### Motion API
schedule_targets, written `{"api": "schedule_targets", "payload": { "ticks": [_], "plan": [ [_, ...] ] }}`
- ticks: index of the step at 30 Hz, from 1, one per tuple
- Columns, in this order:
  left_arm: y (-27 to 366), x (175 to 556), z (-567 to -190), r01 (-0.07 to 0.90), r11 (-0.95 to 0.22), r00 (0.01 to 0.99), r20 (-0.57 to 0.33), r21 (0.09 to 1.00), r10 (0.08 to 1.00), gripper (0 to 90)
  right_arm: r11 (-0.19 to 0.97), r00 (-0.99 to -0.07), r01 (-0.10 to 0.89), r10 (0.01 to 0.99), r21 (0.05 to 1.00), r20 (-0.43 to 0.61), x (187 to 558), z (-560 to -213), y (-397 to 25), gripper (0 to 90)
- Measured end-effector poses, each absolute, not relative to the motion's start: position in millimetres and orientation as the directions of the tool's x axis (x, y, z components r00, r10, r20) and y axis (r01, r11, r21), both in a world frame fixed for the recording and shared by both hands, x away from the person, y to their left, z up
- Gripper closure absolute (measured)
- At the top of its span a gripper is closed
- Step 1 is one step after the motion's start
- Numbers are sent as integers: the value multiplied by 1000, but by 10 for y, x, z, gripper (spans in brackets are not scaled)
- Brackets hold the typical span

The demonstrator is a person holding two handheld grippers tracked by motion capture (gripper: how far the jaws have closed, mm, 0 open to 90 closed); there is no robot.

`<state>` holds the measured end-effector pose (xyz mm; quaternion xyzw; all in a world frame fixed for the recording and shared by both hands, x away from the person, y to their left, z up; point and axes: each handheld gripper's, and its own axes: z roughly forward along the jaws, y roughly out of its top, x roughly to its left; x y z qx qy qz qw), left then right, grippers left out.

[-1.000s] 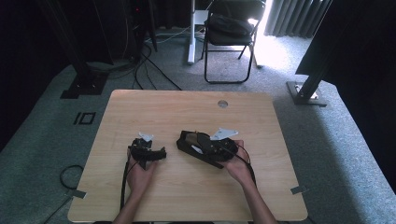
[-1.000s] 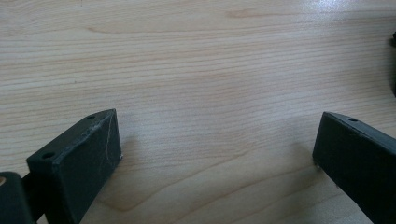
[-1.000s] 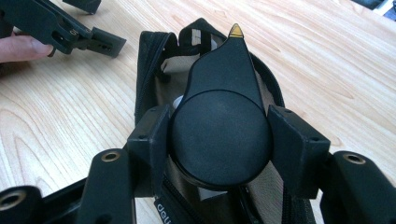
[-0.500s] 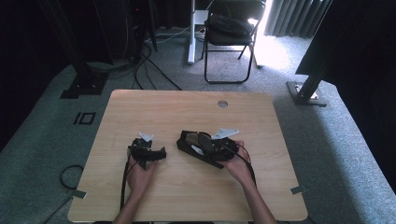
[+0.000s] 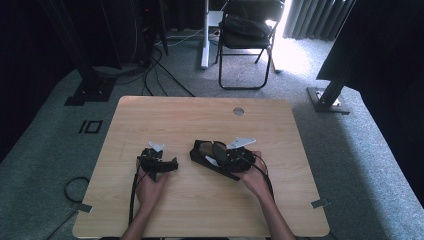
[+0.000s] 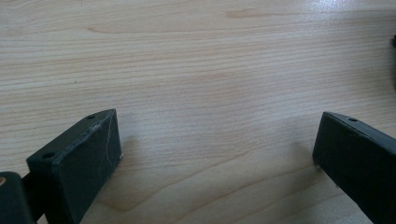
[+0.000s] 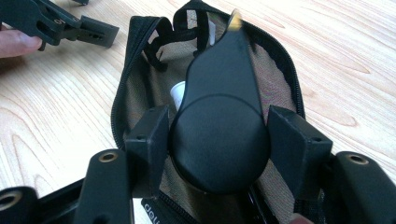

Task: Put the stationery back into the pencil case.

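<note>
Right tongs (image 7: 219,144): jaws clamped on either side of a black computer mouse (image 7: 219,116), held over an unzipped black mesh-lined pouch (image 7: 140,93). Pouch: lying on the wooden surface (image 5: 210,115), right of centre, flap spread. Left tongs (image 6: 215,154): jaws wide apart, nothing between them, just above bare wood, left of the pouch. Folding chair (image 5: 247,30): on the carpet beyond the surface.
</note>
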<state>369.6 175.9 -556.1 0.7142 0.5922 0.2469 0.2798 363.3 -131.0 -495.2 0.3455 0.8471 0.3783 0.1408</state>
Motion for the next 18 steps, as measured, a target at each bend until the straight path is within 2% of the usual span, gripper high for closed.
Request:
{"api": "schedule_targets", "payload": {
  "ticks": [9,18],
  "plan": [
    [1758,3697,-5561,707,-142,177,21,692,984,13,464,-713,465,701,754,8,3604,-4910,-1322,366],
    [1758,3697,-5561,707,-142,177,21,692,984,13,435,-708,371,704,821,-53,3397,-4700,-1428,370]
  ]
}}
